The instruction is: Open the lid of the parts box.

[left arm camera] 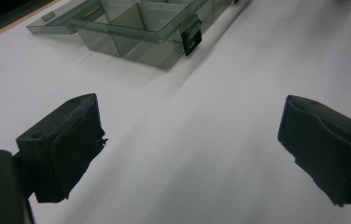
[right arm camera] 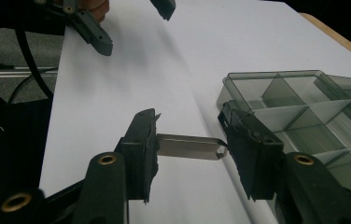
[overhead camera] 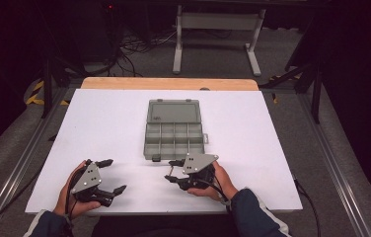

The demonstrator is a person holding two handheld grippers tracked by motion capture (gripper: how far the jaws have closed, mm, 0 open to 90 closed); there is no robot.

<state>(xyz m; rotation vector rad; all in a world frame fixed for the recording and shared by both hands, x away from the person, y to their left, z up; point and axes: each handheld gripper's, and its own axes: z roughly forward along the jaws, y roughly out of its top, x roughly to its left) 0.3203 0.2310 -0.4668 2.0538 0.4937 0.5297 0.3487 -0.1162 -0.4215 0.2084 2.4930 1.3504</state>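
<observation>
Between the jaws of the right gripper (right arm camera: 190,149), a small flat silver metal piece (right arm camera: 190,146) is clamped end to end, held level just above the white worktop (overhead camera: 104,123). Just beside it, an open grey translucent plastic compartment box (overhead camera: 173,136) is seen near the worktop's middle, its lid laid back. Well apart at the near left, the left gripper (left arm camera: 190,140) is held with jaws spread wide, nothing between them.
</observation>
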